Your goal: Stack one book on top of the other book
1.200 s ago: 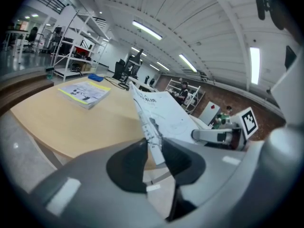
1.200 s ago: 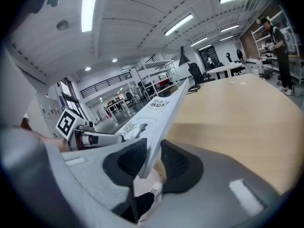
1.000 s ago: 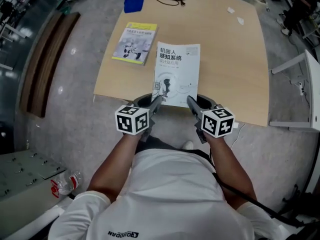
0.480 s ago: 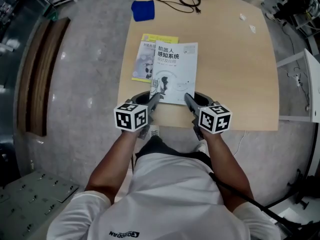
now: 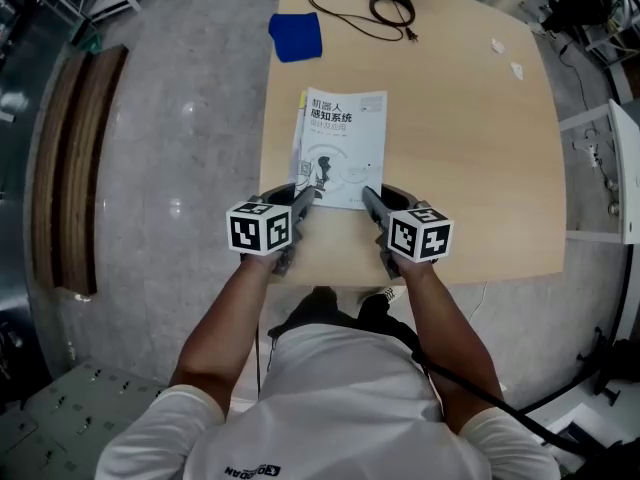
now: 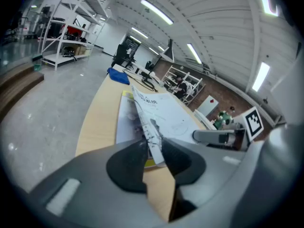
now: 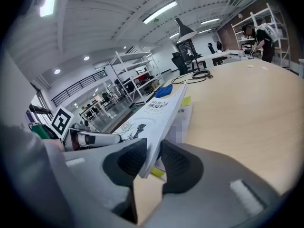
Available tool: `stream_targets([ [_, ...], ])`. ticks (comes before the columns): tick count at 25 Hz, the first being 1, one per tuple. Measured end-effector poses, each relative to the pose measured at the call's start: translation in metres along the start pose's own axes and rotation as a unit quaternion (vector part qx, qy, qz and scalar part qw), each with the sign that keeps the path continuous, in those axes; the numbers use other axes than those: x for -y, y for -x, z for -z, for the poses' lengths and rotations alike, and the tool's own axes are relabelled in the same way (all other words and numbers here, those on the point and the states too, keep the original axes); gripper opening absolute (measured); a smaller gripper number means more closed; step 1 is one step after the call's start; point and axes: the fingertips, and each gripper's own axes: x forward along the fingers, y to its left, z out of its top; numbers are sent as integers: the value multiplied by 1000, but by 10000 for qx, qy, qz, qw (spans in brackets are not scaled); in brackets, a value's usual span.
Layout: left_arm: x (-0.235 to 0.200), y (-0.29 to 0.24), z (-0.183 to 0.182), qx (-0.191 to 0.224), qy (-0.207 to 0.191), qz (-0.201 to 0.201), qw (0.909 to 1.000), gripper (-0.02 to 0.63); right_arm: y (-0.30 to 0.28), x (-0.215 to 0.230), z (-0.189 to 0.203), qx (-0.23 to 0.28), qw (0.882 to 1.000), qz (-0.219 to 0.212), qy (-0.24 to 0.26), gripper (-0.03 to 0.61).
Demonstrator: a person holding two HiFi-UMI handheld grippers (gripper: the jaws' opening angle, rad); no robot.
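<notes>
A white book [image 5: 340,148] with black print hangs over the wooden table [image 5: 470,168], held at its two near corners. My left gripper [image 5: 305,200] is shut on the near left corner and my right gripper [image 5: 368,200] on the near right one. In the left gripper view the white book [image 6: 159,113] rises from between the jaws, its near edge lifted off a yellow book [image 6: 124,125] under it. The yellow book [image 5: 299,133] shows only as a sliver along the white book's left side. The right gripper view has the white book [image 7: 159,113] above the yellow book [image 7: 189,109].
A blue cloth [image 5: 296,36] and a coiled black cable [image 5: 385,3] lie at the table's far end. Small white scraps [image 5: 505,56] sit at the far right. A wooden bench [image 5: 75,168] stands on the floor at the left and a white frame [image 5: 610,168] at the right.
Both grippers have carried the white book leftwards from beside the yellow book to over it. The yellow book is now almost wholly covered.
</notes>
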Motion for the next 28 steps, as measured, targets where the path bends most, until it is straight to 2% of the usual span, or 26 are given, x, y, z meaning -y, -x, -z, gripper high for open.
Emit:
stream_targets([
  [7, -23, -13, 9, -291, 211, -40, 9993, 106, -20, 6, 12, -272, 9995, 21, -146, 98],
  [12, -27, -12, 13, -273, 248, -101, 9993, 124, -22, 10, 22, -555, 9979, 79, -311, 118],
  [14, -29, -10, 8, -246, 150, -80, 9996, 135, -25, 17, 20, -619, 9976, 245, -178, 147],
  [16, -30, -3, 9, -276, -22, -88, 9996, 180, -21, 20, 22, -693, 9969, 365, 58, 158],
  [17, -30, 1, 11, -307, -103, -77, 9994, 212, -17, 20, 24, -743, 9963, 378, 187, 159],
  [20, -32, 11, 17, -593, -454, -11, 9972, 241, -5, 12, 31, -1026, 9914, 286, 764, 214],
  [22, -35, 16, 24, -1030, -1087, -74, 9887, 253, -1, 2, 38, -1354, 9819, 179, 1311, 260],
  [23, -37, 18, 26, -1280, -1530, -174, 9797, 270, -1, -3, 43, -1542, 9749, 159, 1595, 277],
  [25, -41, 16, 33, -1757, -2391, -383, 9542, 275, -5, -7, 53, -1924, 9583, 208, 2102, 293],
  [27, -42, 8, 42, -2125, -2898, -434, 9322, 275, -13, -3, 62, -2219, 9418, 332, 2505, 302],
  [28, -42, 2, 45, -2243, -3015, -420, 9258, 275, -16, 1, 65, -2308, 9352, 402, 2656, 302],
])
